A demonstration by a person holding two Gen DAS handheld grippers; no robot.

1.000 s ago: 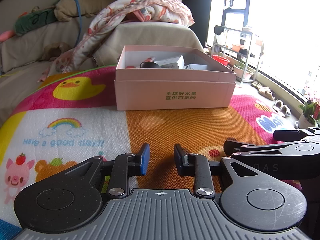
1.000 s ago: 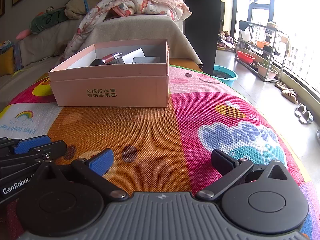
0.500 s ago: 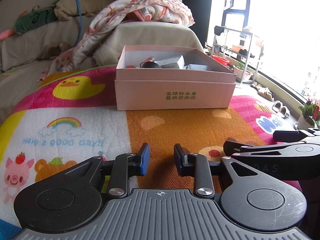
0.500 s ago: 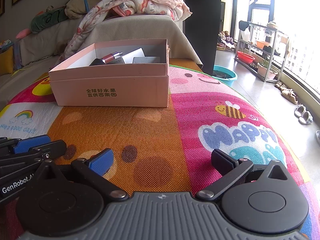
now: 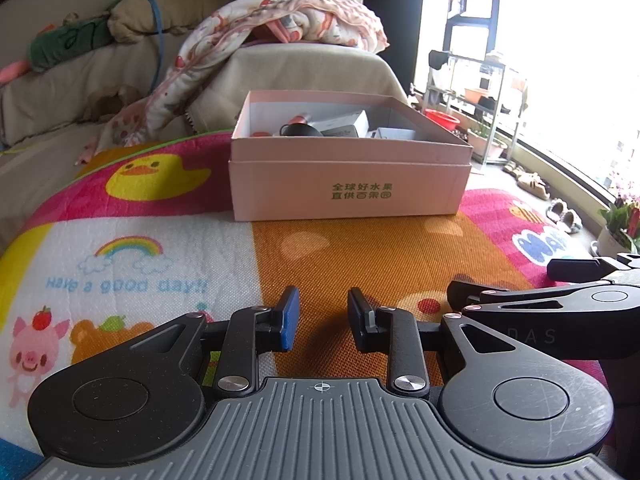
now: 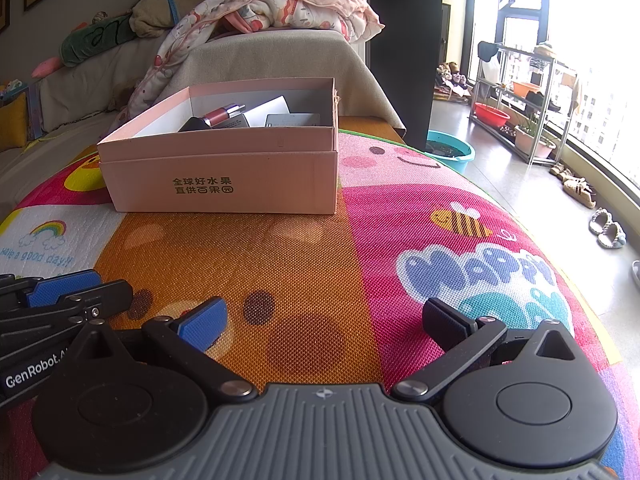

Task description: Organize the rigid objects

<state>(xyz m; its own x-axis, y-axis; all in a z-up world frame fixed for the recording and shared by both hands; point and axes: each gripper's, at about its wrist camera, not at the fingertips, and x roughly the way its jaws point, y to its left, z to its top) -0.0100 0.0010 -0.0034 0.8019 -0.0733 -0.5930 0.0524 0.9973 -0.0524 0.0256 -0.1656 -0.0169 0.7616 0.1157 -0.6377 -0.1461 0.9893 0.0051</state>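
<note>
pink cardboard box [image 5: 348, 188] sits on the play mat [image 6: 320, 280] ahead with its small rigid items already inside, while the left tool [image 5: 323, 316] and right tool [image 6: 324, 320] hover released and empty, so sorting looks finished or awaiting another item.

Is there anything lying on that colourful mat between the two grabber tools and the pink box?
Nothing visible. Bare mat runs from the open left gripper and wide-open right gripper to the pink cardboard box. Only its front wall hides the items inside.
</note>
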